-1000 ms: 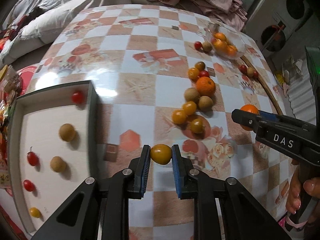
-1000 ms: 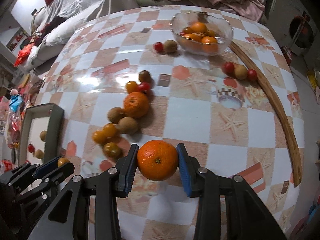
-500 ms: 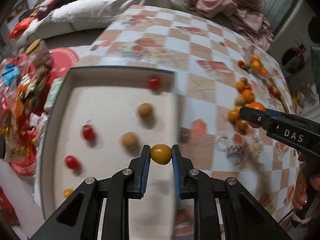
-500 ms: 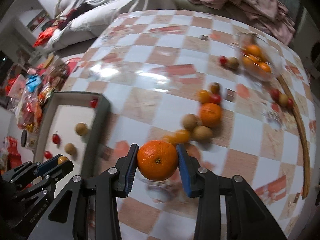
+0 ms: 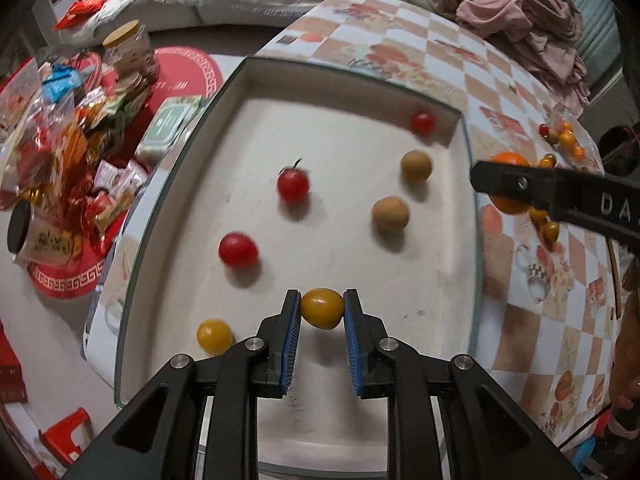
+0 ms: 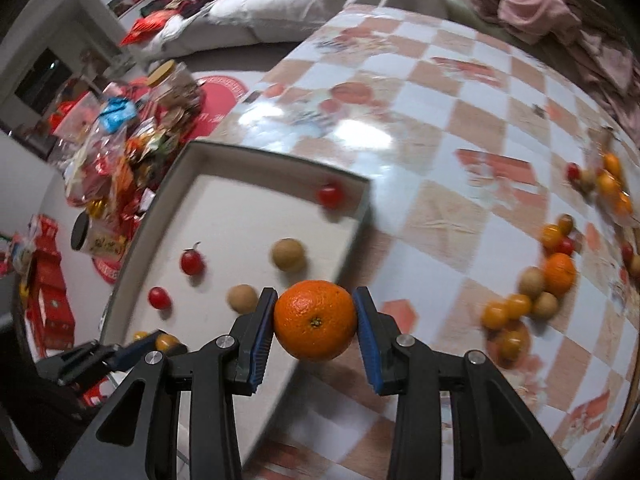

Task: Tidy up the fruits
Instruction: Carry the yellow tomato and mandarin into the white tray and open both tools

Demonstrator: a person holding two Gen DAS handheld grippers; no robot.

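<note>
My left gripper (image 5: pixel 322 310) is shut on a yellow cherry tomato (image 5: pixel 322 308) and holds it over the near part of the white tray (image 5: pixel 180 152). The tray holds three red tomatoes (image 5: pixel 293 185), two brown round fruits (image 5: pixel 390 213) and a yellow tomato (image 5: pixel 214 335). My right gripper (image 6: pixel 316 320) is shut on an orange (image 6: pixel 315 320), above the tray's right rim (image 6: pixel 356 232). It also shows in the left wrist view (image 5: pixel 508 176). A loose pile of fruit (image 6: pixel 532 296) lies on the checkered table.
A glass bowl with oranges (image 6: pixel 612 184) stands at the table's far right. Snack packets and a jar (image 5: pixel 128 56) lie on the floor left of the tray. Clothes (image 5: pixel 520 8) lie on the sofa behind the table.
Both grippers have moved left, from the fruit pile to the tray, each still holding its fruit. The left gripper is now over the tray's inside.
</note>
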